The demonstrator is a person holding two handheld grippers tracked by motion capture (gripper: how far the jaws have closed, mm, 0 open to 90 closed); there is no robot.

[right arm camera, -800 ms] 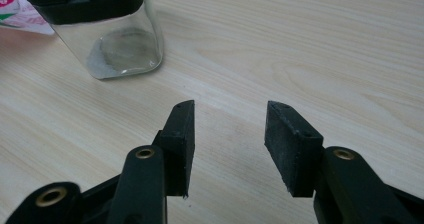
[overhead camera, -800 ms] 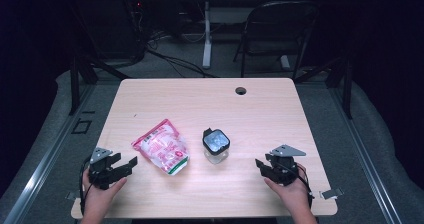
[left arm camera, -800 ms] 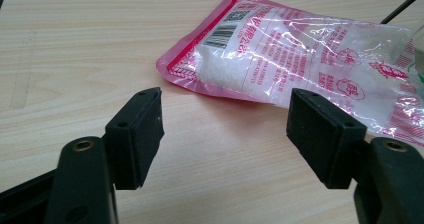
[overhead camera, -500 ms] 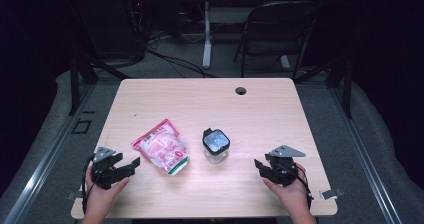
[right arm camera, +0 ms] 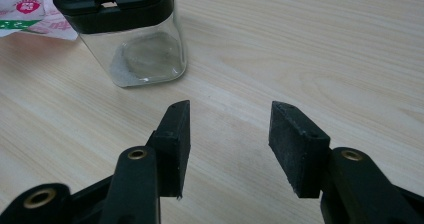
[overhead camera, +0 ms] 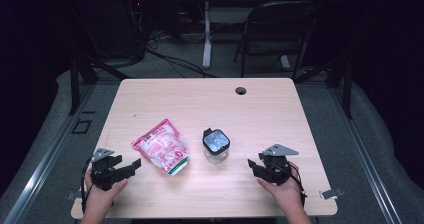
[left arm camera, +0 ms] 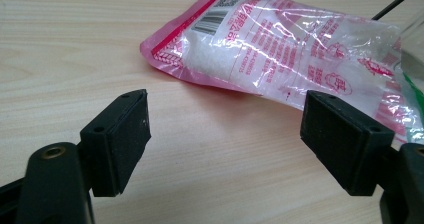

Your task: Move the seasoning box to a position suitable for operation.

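The left gripper [overhead camera: 131, 165] has advanced toward the pink pouch [overhead camera: 162, 147], jaws wide and empty; right gripper [overhead camera: 254, 167] waits open beside the jar [overhead camera: 216, 145].

Your pouch [overhead camera: 162, 152]: pink and clear, white print, barcode, green edge. Your jar [overhead camera: 216, 146]: clear glass, black lid. Table [overhead camera: 210, 109]: pale woodgrain.

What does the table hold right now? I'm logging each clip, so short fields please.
surface: wooden table
pouch: pink plastic pouch of white grains, lying flat
jar: glass jar with black lid, upright, right of the pouch, apart from it
left gripper: open, aimed at the pouch, holding nothing
right gripper: open, near the jar, holding nothing
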